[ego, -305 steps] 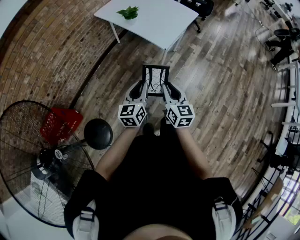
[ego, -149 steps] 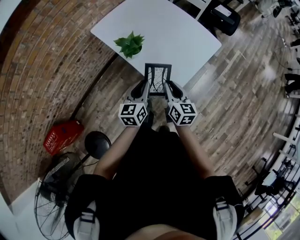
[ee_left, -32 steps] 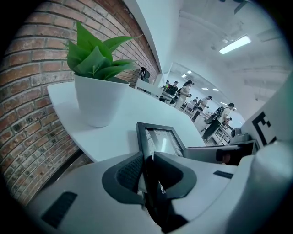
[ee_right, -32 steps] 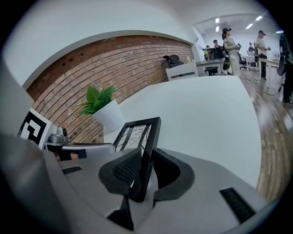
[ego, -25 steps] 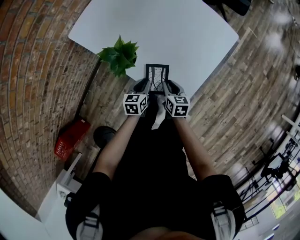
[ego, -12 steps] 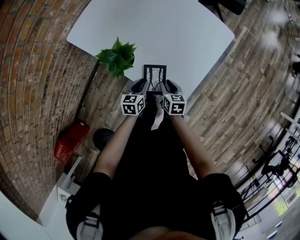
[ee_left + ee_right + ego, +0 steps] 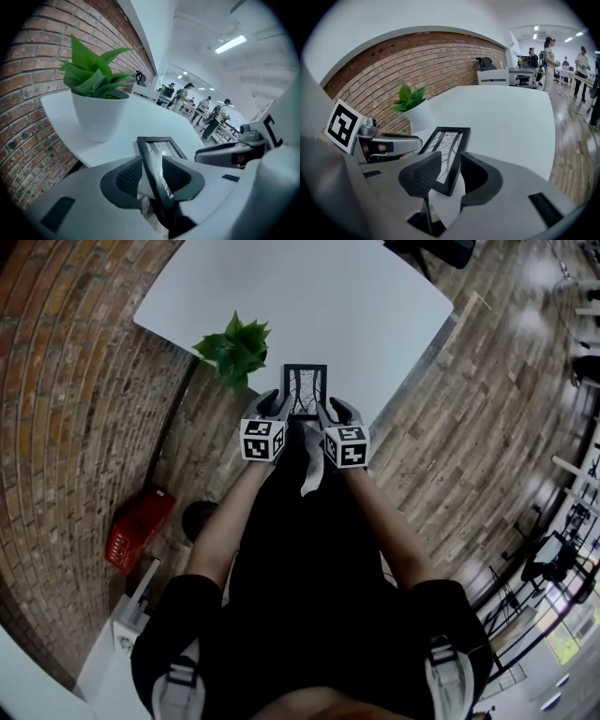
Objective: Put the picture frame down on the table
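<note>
Left gripper (image 7: 269,405) and right gripper (image 7: 335,411) each clamp one side of the picture frame (image 7: 306,390), so it hangs steady over the table (image 7: 319,296).

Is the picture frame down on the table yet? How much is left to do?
Nearly. Done: the picture frame is at the white table's near edge, beside the potted plant. In hand: the left gripper and right gripper each pinch one side of it. Left: lay it on the table and open both grippers.

Both arms are reaching forward — left gripper (image 7: 274,405) and right gripper (image 7: 332,410) are each clamping a picture frame (image 7: 306,388) edge.
</note>
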